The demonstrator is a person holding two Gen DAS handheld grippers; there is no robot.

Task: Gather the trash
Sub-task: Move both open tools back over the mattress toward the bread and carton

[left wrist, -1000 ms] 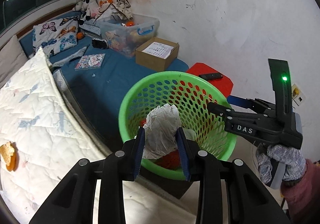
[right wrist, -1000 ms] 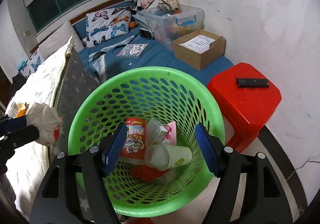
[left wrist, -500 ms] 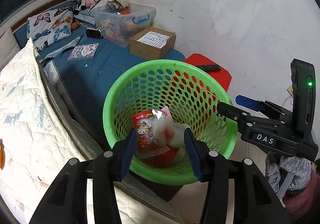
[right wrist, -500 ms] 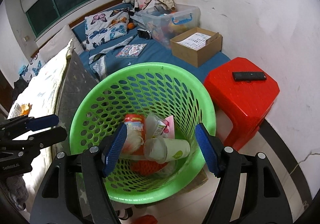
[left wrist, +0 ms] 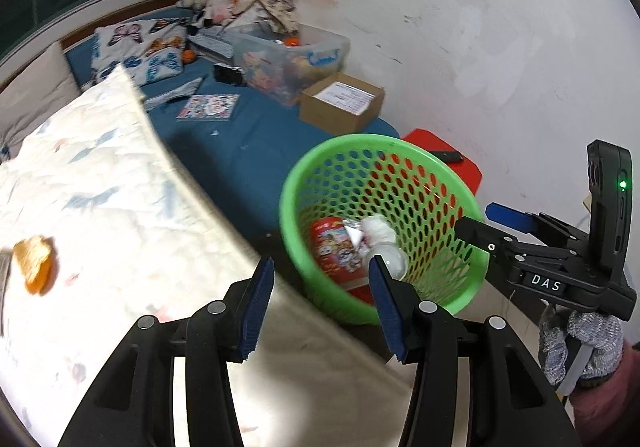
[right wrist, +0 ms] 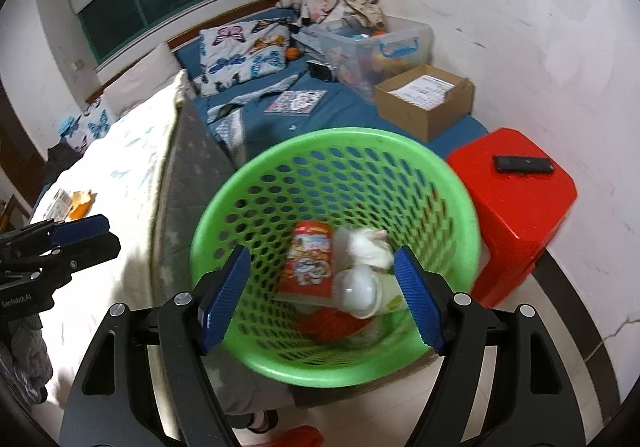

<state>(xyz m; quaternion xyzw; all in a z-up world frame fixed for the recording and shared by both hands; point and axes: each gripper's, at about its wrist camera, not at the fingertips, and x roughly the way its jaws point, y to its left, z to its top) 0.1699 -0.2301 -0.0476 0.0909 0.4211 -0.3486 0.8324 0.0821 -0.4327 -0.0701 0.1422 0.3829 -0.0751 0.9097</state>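
A green perforated basket (right wrist: 276,179) stands beside the bed and holds a red snack can (right wrist: 310,263), a plastic cup (right wrist: 360,293) and a crumpled white paper wad (right wrist: 370,245). The basket (left wrist: 320,151) and wad (left wrist: 376,229) also show in the left wrist view. My left gripper (left wrist: 318,301) is open and empty over the mattress edge, left of the basket. My right gripper (right wrist: 322,297) is open and empty above the basket's near rim. An orange scrap (left wrist: 34,265) lies on the white quilt; it also shows in the right wrist view (right wrist: 80,201).
A red stool (right wrist: 516,191) with a black remote (right wrist: 524,164) stands right of the basket. A cardboard box (right wrist: 426,99), a clear storage bin (right wrist: 380,47), a booklet (left wrist: 208,106) and pillows lie on the blue bed. The white quilt (left wrist: 100,207) covers the near mattress.
My left gripper opened and let go of the paper wad, which now lies in the basket. The left gripper then swung left toward the quilt. The right gripper stayed open over the basket.
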